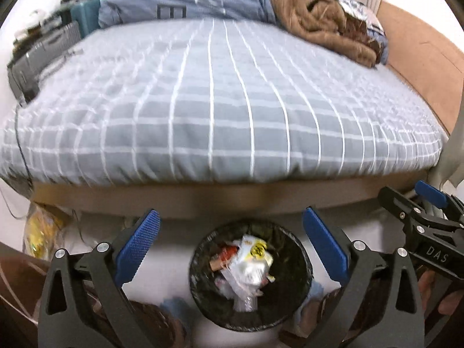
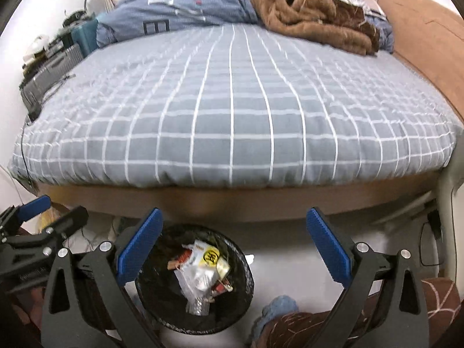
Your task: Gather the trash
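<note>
We are holding the left gripper (image 1: 232, 243) with its jaws spread wide and nothing between the blue pads (image 1: 136, 249); the gap is framing the trash bin (image 1: 301, 264) on the floor below. We are keeping the right gripper (image 2: 232, 243) spread just as wide, also gripping nothing, and in its own view the bin (image 2: 145, 287) is sitting under the left pad rather than centred. Each gripper is showing at the edge of the other's view: the right one at the far right of the left wrist view, the left one at the far left of the right wrist view, so we are carrying them side by side, apart from each other.

The bin is round, lined with a black bag, and is already holding trash: a crumpled clear and white wrapper with a yellow mark (image 1: 249, 261), and some red and brown scraps beside it. It is standing on a pale floor just in front of the bed frame (image 1: 203, 197).

Beyond it we are looking over a grey sheet with white checks (image 1: 217, 101). At the far end a blue quilt (image 1: 185, 0) is lying bunched, with a brown blanket (image 1: 316, 20) beside it on the right. Along the left edge of the bed, dark cases and clutter (image 1: 43, 46) are showing, too blurred to name. Near the bed's lower left corner, something yellow and crinkled (image 1: 40, 232) is lying on the floor.
</note>
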Demonstrator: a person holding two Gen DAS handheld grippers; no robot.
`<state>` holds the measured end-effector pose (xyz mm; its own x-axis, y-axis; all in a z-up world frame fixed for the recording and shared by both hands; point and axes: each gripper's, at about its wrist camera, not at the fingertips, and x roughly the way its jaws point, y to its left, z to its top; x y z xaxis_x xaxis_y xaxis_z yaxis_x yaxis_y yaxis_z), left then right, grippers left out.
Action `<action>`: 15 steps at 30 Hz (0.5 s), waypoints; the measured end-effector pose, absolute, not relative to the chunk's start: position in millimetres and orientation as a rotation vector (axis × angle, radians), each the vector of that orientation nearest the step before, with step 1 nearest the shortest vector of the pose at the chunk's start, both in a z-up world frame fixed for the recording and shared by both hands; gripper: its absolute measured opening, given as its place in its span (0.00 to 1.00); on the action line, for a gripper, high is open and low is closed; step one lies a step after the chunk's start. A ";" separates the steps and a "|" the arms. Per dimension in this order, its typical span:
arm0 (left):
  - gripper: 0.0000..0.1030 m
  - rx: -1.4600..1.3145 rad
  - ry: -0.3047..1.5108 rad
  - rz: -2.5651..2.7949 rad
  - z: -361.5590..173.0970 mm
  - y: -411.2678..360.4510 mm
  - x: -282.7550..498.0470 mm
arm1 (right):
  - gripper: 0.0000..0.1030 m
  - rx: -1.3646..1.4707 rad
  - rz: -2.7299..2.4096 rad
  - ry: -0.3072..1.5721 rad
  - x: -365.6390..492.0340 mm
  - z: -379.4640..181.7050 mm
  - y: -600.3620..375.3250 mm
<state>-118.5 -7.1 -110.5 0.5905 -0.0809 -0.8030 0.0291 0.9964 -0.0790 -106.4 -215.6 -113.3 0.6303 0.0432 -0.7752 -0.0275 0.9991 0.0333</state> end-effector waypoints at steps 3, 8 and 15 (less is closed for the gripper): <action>0.95 -0.058 0.907 -0.062 -98.9 -2.2 -121.7 | 0.93 0.011 0.034 0.856 -112.2 -104.4 -213.3; 0.95 -0.073 0.894 -0.066 -92.5 3.4 -126.0 | 0.93 0.007 0.043 0.830 -118.0 -96.7 -210.0; 0.95 -0.055 0.898 -0.066 -96.7 0.2 -123.5 | 0.93 0.008 0.036 0.813 -115.9 -96.8 -208.8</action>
<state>-123.5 0.2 -96.7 0.6217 -0.0808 -0.7791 0.0347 0.9965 -0.0756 -115.9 -208.8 -96.8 0.6868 0.0355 -0.7260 -0.0294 0.9993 0.0211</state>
